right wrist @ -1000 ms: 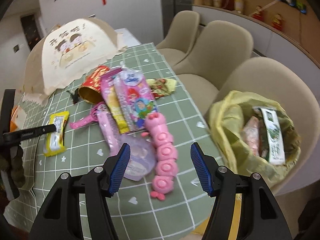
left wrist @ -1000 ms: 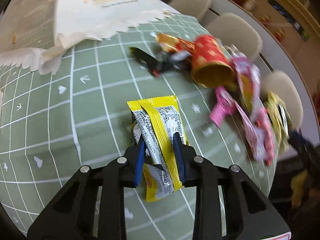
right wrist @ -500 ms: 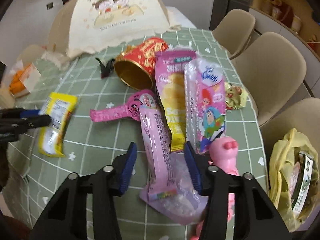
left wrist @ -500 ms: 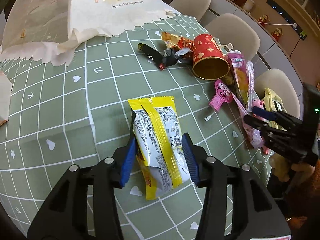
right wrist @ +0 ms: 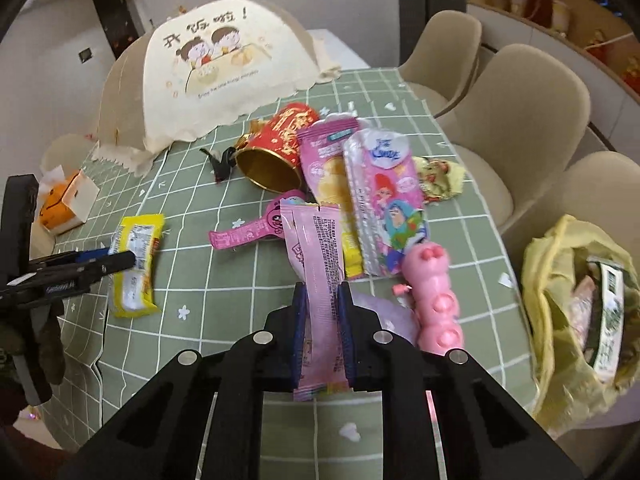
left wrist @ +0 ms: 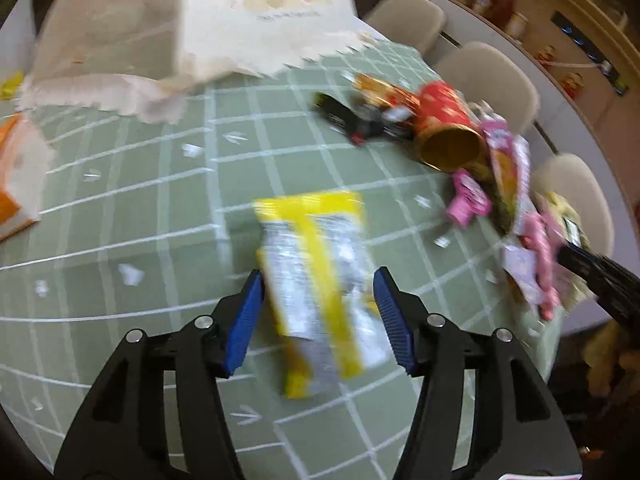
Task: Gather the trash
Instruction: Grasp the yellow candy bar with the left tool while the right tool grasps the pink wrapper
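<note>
My right gripper (right wrist: 322,308) is shut on a long pink wrapper (right wrist: 318,264) and holds it above the green checked table (right wrist: 200,184). My left gripper (left wrist: 318,312) is open around a yellow and silver snack wrapper (left wrist: 320,276) that lies on the table; the wrapper also shows in the right wrist view (right wrist: 134,264). A yellow trash bag (right wrist: 580,312) with wrappers inside hangs off the table's right edge. More trash lies ahead: a red and gold cup (right wrist: 280,148) on its side, pink snack packets (right wrist: 380,196), a pink caterpillar toy (right wrist: 436,300).
A cream food cover (right wrist: 216,72) stands at the far end. A tissue box (right wrist: 66,202) sits at the left. A small black wrapper (right wrist: 220,160) lies by the cup. Beige chairs (right wrist: 520,112) line the right side.
My right gripper has closed on the long pink wrapper and lifted it. My left gripper has opened wide and let go of the yellow wrapper, which now lies on the table.
</note>
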The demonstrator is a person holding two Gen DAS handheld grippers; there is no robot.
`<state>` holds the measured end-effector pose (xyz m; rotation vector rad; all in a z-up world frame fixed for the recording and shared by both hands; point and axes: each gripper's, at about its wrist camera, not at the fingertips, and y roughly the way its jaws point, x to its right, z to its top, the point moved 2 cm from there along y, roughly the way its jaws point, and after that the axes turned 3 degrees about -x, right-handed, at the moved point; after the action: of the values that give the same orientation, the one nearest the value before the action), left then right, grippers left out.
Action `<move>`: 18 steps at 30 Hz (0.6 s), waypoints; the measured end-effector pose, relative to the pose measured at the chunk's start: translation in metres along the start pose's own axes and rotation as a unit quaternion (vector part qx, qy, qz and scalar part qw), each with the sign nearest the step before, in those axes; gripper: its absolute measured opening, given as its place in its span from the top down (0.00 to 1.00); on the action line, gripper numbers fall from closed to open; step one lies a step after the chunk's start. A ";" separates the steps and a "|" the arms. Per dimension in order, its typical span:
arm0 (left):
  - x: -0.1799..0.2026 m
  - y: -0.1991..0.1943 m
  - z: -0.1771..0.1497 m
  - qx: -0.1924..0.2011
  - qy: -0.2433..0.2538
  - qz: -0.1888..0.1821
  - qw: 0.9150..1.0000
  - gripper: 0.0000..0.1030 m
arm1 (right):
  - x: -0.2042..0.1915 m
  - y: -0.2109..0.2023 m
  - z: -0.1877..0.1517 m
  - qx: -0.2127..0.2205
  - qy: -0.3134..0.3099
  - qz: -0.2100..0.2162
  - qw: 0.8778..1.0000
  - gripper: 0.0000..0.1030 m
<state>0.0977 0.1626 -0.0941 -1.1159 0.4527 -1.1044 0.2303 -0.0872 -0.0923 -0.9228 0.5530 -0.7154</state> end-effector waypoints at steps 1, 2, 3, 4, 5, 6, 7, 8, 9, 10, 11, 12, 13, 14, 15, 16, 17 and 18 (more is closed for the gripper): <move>-0.006 -0.004 0.000 0.010 -0.008 0.002 1.000 0.43 | 0.001 -0.001 -0.002 0.000 0.002 -0.002 1.000 0.84; -0.009 -0.006 -0.001 0.014 -0.015 -0.003 1.000 0.42 | 0.002 -0.002 -0.004 0.000 0.004 -0.004 1.000 0.84; -0.012 -0.007 -0.001 0.015 -0.021 -0.011 1.000 0.42 | 0.003 -0.003 -0.007 0.000 0.007 -0.006 1.000 0.84; -0.014 -0.007 -0.001 0.011 -0.026 -0.017 0.999 0.42 | 0.005 -0.002 -0.008 -0.001 0.010 -0.006 1.000 0.84; -0.016 -0.006 -0.001 0.007 -0.033 -0.020 0.999 0.42 | 0.006 -0.002 -0.010 -0.003 0.014 -0.007 1.000 0.84; -0.018 -0.005 -0.001 0.003 -0.040 -0.022 0.999 0.42 | 0.006 -0.002 -0.012 -0.004 0.015 -0.007 1.000 0.84; -0.019 -0.003 -0.001 -0.004 -0.046 -0.023 0.999 0.42 | 0.006 -0.002 -0.013 -0.004 0.017 -0.008 1.000 0.84; -0.018 -0.001 -0.002 -0.011 -0.050 -0.024 0.998 0.42 | 0.006 -0.003 -0.015 -0.003 0.016 -0.009 1.000 0.84; -0.017 0.002 -0.001 -0.017 -0.051 -0.025 0.998 0.42 | 0.005 -0.004 -0.016 -0.002 0.015 -0.010 1.000 0.84; -0.014 0.005 -0.001 -0.021 -0.048 -0.025 0.998 0.42 | 0.004 -0.005 -0.016 0.000 0.012 -0.013 1.000 0.84; -0.009 0.007 0.000 -0.024 -0.040 -0.020 0.999 0.42 | 0.003 -0.006 -0.017 0.001 0.010 -0.016 1.000 0.84; -0.003 0.010 0.000 -0.026 -0.028 -0.010 0.999 0.42 | 0.003 -0.007 -0.017 0.002 0.008 -0.018 1.000 0.84; 0.002 0.013 0.001 -0.029 -0.019 -0.003 0.999 0.42 | 0.003 -0.009 -0.018 0.004 0.008 -0.020 1.000 0.84; 0.006 0.015 0.001 -0.033 -0.011 0.003 0.999 0.44 | 0.003 -0.011 -0.018 0.006 0.008 -0.022 1.000 0.84; 0.010 0.018 0.001 -0.037 -0.004 0.009 0.999 0.51 | 0.004 -0.014 -0.019 0.010 0.008 -0.024 1.000 0.84; 0.014 0.022 0.002 -0.044 0.006 0.019 0.999 0.63 | 0.004 -0.017 -0.019 0.014 0.009 -0.025 1.000 0.84; 0.017 0.024 0.002 -0.047 0.012 0.023 0.999 0.69 | 0.005 -0.020 -0.019 0.017 0.010 -0.025 0.999 0.84; 0.021 0.024 0.003 -0.047 0.015 0.019 0.999 0.76 | 0.005 -0.023 -0.019 0.021 0.011 -0.026 0.999 0.84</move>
<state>0.1200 0.1461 -0.1098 -1.1690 0.5521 -1.0778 0.2134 -0.1102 -0.0823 -0.8939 0.5335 -0.7818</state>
